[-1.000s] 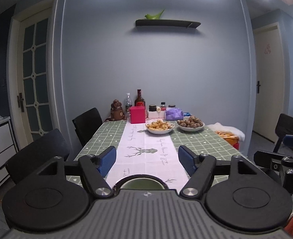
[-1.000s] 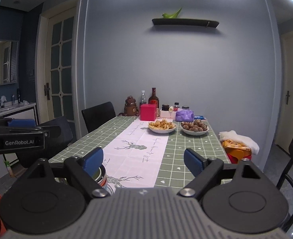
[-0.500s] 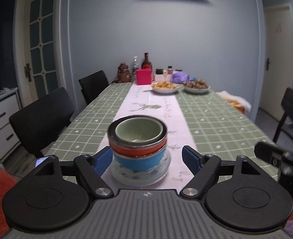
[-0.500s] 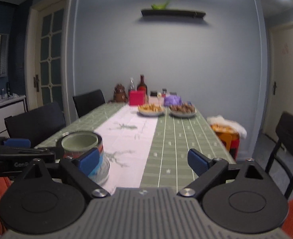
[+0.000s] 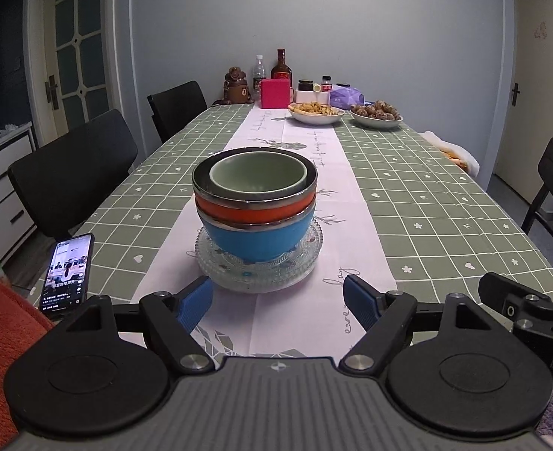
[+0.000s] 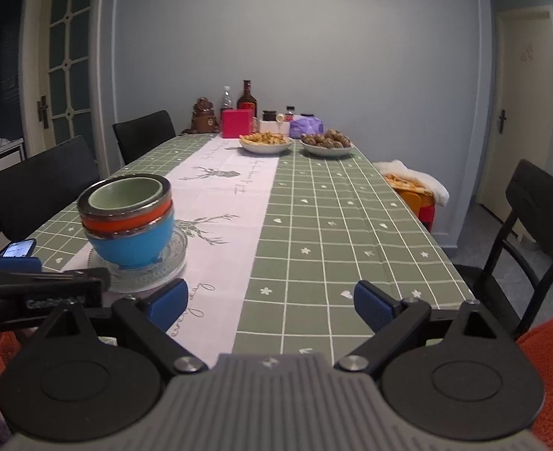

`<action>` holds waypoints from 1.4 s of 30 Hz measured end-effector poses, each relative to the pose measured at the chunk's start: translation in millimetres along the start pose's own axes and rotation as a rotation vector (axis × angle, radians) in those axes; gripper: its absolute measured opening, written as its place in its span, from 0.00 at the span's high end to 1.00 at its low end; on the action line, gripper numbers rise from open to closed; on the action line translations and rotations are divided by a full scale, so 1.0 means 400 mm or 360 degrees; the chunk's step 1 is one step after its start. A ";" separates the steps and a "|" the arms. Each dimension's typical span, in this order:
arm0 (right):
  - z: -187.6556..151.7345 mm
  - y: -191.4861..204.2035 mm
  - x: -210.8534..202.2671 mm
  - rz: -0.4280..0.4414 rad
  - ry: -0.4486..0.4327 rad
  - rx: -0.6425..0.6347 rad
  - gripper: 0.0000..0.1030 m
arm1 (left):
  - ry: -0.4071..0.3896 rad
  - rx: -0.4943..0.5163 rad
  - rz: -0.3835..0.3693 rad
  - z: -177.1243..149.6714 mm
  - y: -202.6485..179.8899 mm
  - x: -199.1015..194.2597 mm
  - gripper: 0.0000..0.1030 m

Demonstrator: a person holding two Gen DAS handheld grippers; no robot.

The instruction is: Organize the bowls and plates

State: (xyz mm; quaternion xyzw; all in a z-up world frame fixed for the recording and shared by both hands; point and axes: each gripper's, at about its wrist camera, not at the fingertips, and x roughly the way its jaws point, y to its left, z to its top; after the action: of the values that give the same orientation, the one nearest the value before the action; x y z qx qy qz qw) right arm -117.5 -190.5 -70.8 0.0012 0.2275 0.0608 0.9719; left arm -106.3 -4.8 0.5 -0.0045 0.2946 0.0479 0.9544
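Left gripper (image 5: 278, 302): blue-padded jaws spread wide, empty, hovering just short of the stack and lined up on it.
Right gripper (image 6: 270, 304): jaws equally wide apart, holding nothing, off to the stack's right over the green checked tablecloth (image 6: 351, 225).
Stack: small pale green ceramic bowl (image 5: 258, 174) nested in a steel-rimmed orange bowl (image 5: 255, 212), that in a steel-rimmed blue bowl (image 5: 257, 238), all on a clear beaded glass plate (image 5: 259, 263), near the table's front end on the white runner (image 5: 299, 188).
Risk, tilt: green bowl sits off-centre to the left in the orange one; a side squeeze could tip it out, I judge.
Risk, slip: smooth curved walls likely slide between pads; glass plate may skid on cloth.
Risk, bystander: black smartphone (image 5: 67, 272) lies at the left edge, screen lit; a wide swing could knock it off.
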 end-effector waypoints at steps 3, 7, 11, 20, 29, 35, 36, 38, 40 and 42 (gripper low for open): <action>0.000 -0.008 0.001 -0.0009 0.0005 0.0037 0.09 | 0.0001 0.0011 -0.0003 0.002 -0.006 0.004 0.10; 0.001 -0.011 -0.001 -0.0018 -0.0015 0.0047 0.09 | 0.0003 0.0014 0.0002 0.003 -0.008 0.006 0.10; 0.002 -0.014 0.001 -0.0008 -0.0012 0.0055 0.09 | 0.0000 0.0009 0.0003 0.004 -0.005 0.005 0.10; 0.001 -0.014 -0.010 -0.0005 -0.0063 0.0065 0.09 | -0.0053 0.0009 0.0007 0.006 -0.005 -0.008 0.10; 0.003 -0.013 -0.014 -0.0012 -0.0075 0.0059 0.09 | -0.0108 0.0032 -0.0001 0.010 -0.010 -0.022 0.10; 0.000 -0.013 -0.014 -0.0011 -0.0070 0.0058 0.09 | -0.0110 0.0031 -0.0004 0.013 -0.010 -0.020 0.10; 0.000 -0.014 -0.014 -0.0011 -0.0069 0.0058 0.09 | -0.0109 0.0029 -0.0003 0.014 -0.009 -0.020 0.10; 0.001 -0.014 -0.014 -0.0011 -0.0069 0.0058 0.09 | -0.0107 0.0029 -0.0002 0.014 -0.009 -0.019 0.10; 0.000 -0.014 -0.014 -0.0011 -0.0069 0.0059 0.09 | -0.0107 0.0029 -0.0004 0.014 -0.009 -0.019 0.10; 0.000 -0.014 -0.014 -0.0011 -0.0068 0.0058 0.09 | -0.0108 0.0029 -0.0003 0.013 -0.009 -0.019 0.10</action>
State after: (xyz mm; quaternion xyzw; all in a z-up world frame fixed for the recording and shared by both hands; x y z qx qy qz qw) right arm -121.7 -196.9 -68.4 0.0196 0.2077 0.0533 0.9765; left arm -109.3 -8.7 9.2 0.0054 0.2625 0.0445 0.9639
